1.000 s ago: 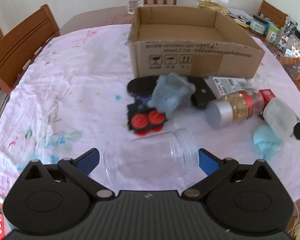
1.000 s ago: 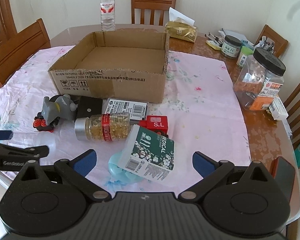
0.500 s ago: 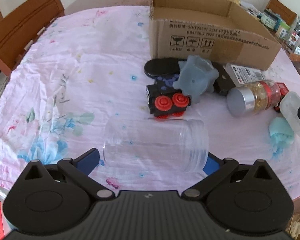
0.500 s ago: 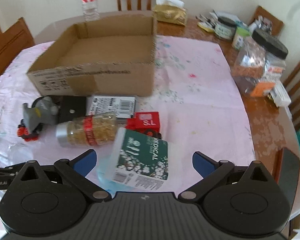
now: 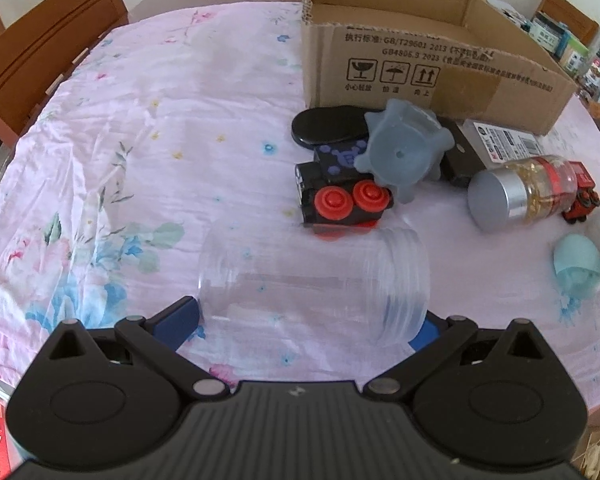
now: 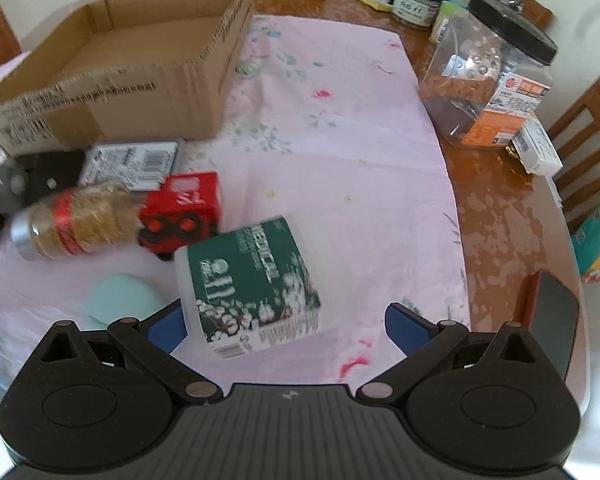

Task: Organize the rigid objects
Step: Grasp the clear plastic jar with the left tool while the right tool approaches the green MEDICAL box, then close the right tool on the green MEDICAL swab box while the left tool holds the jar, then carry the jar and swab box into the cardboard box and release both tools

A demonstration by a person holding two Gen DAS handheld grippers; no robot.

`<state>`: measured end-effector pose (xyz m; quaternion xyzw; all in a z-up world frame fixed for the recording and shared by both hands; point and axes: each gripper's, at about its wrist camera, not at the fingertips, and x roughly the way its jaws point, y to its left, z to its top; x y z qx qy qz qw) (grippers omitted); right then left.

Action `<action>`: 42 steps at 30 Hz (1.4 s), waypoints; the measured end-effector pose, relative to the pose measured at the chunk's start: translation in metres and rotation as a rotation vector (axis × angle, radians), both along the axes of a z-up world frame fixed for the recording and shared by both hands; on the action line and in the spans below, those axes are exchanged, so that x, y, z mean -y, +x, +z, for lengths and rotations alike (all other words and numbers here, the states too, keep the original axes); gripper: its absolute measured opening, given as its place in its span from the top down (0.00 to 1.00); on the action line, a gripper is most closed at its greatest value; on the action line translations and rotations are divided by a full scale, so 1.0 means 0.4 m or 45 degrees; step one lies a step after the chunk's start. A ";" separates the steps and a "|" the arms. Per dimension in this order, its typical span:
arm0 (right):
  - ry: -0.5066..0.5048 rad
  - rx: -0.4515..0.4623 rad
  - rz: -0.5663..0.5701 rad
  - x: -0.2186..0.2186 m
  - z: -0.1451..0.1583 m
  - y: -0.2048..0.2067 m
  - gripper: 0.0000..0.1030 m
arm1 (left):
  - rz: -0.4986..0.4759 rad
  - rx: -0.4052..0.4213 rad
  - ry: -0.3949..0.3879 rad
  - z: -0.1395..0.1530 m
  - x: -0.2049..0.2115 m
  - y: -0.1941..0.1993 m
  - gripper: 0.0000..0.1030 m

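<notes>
The clear jar [image 5: 314, 280] lies on its side between the spread fingers of the left gripper [image 5: 312, 320], not yet clamped; it looks light, stiff and slick, so a hold across its smooth middle seems safest. The right gripper [image 6: 286, 322] is open around the near end of a green-labelled bottle [image 6: 248, 280], probably light too. Both rest on a wrinkled pink floral cloth [image 5: 140, 128] over the bench, with the cardboard box [image 5: 420, 64] at the far side and wooden chairs around.

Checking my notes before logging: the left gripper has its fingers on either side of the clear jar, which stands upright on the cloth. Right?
Not quite. In the left wrist view the clear jar lies on its side, between the left gripper fingers.
</notes>
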<state>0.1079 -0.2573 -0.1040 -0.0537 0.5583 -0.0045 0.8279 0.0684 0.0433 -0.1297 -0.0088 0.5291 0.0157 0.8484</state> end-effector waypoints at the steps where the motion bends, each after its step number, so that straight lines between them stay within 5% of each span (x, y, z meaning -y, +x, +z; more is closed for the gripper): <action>1: -0.006 -0.011 0.020 0.006 -0.007 0.002 0.00 | 0.010 -0.001 0.000 0.000 0.000 0.000 0.00; 11: 0.091 -0.035 0.183 0.041 -0.055 0.004 0.00 | 0.090 0.019 0.001 0.004 0.008 -0.012 0.00; 19: 0.109 0.102 0.270 0.051 -0.061 -0.018 0.00 | 0.128 0.100 0.018 0.002 0.018 -0.038 0.00; 23: 0.118 0.147 0.304 0.045 -0.063 -0.013 0.00 | 0.106 0.131 0.105 0.010 0.042 -0.040 0.01; 36: 0.055 0.047 0.373 -0.003 -0.018 0.025 0.00 | 0.029 0.173 0.078 0.039 0.039 -0.008 0.08; 42: -0.007 0.024 0.388 -0.017 -0.016 0.028 0.12 | 0.017 0.147 0.043 0.046 0.028 0.006 0.11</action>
